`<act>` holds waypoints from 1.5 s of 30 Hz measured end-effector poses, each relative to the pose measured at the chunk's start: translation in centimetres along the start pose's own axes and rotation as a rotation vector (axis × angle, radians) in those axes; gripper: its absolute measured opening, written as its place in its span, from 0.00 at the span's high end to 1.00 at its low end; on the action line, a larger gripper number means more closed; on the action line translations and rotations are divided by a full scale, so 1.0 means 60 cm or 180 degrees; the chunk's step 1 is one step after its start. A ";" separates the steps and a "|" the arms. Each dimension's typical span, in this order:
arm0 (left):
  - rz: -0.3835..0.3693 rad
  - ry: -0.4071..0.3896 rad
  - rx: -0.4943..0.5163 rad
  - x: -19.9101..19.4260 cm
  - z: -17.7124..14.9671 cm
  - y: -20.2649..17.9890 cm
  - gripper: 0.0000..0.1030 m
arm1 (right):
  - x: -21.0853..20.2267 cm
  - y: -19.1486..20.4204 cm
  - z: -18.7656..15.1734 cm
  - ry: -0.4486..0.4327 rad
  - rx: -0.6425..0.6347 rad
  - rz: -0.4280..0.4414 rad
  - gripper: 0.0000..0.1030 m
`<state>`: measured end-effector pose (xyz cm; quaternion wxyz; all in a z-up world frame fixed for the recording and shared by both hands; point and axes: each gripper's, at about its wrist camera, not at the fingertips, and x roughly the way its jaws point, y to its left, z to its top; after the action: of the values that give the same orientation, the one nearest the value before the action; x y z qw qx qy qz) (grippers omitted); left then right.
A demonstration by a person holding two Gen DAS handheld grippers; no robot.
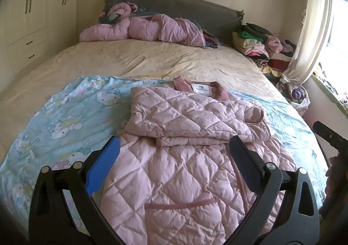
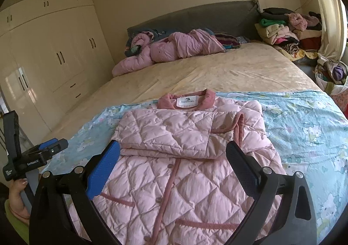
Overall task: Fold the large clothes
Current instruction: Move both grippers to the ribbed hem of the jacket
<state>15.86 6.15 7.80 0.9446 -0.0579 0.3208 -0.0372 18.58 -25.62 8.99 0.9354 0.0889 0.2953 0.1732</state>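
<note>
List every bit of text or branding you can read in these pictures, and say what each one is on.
"GenRobot.AI": white print on the black body of the left gripper, seen in the right wrist view.
Small white text on the same gripper's lower handle: too small to read.
White neck label inside the pink quilted jacket collar: dark logo and a line of text, blurred.

Both cams sit low at the foot of the bed (image 1: 152, 58), looking up its length toward the grey headboard (image 2: 206, 16). Left wrist view hangs close over the pink quilted jacket (image 1: 184, 158), framed by its own tongs (image 1: 174, 147). Right wrist view is just as near (a bit more centred on the jacket). They share jacket, blue sheet (image 2: 304, 125), headboard and wardrobe (image 2: 43, 60).
</note>
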 end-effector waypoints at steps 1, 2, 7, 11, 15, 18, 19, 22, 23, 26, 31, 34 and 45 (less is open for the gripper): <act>0.0007 -0.0005 0.0005 -0.003 -0.002 0.000 0.09 | -0.006 0.000 -0.002 -0.0012 -0.0005 0.0011 0.06; 0.0023 -0.0004 0.0007 -0.008 -0.004 -0.001 0.09 | -0.009 0.000 -0.002 -0.0016 -0.0006 0.0014 0.06; 0.0066 0.0006 0.0024 -0.028 -0.019 -0.005 0.09 | -0.030 -0.001 -0.012 -0.0004 0.0004 0.0073 0.05; 0.0083 0.0000 0.0021 -0.042 -0.030 -0.006 0.09 | -0.045 -0.002 -0.021 -0.0014 0.0000 0.0079 0.05; 0.0083 0.0021 0.0016 -0.053 -0.040 -0.008 0.09 | -0.063 -0.005 -0.033 -0.0017 -0.0010 0.0079 0.05; 0.0079 0.0021 0.0008 -0.062 -0.048 -0.008 0.09 | -0.076 -0.007 -0.040 -0.0019 -0.0018 0.0074 0.05; 0.0082 0.0020 0.0006 -0.064 -0.050 -0.008 0.09 | -0.079 -0.008 -0.042 -0.0015 -0.0028 0.0073 0.05; 0.0098 0.0026 -0.0006 -0.070 -0.059 -0.005 0.09 | -0.095 -0.011 -0.048 -0.0033 -0.0062 0.0054 0.05; 0.0099 0.0026 -0.0008 -0.071 -0.061 -0.004 0.09 | -0.100 -0.012 -0.051 -0.0036 -0.0071 0.0045 0.05; 0.0124 0.0044 -0.0016 -0.074 -0.070 0.001 0.09 | -0.111 -0.017 -0.057 -0.0041 -0.0075 0.0015 0.05; 0.0147 0.0052 -0.0019 -0.084 -0.081 0.009 0.09 | -0.130 -0.024 -0.071 -0.0036 -0.0096 -0.0033 0.05; 0.0179 0.0066 -0.0022 -0.090 -0.090 0.016 0.09 | -0.139 -0.030 -0.078 -0.0029 -0.0104 -0.0056 0.05; 0.0308 0.0199 -0.0033 -0.092 -0.131 0.045 0.09 | -0.151 -0.054 -0.118 0.0115 -0.0119 -0.0187 0.05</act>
<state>6.77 8.74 4.61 0.9345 -0.0460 0.3529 0.0084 8.38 -31.59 7.13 0.9361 0.0596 0.3113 0.1528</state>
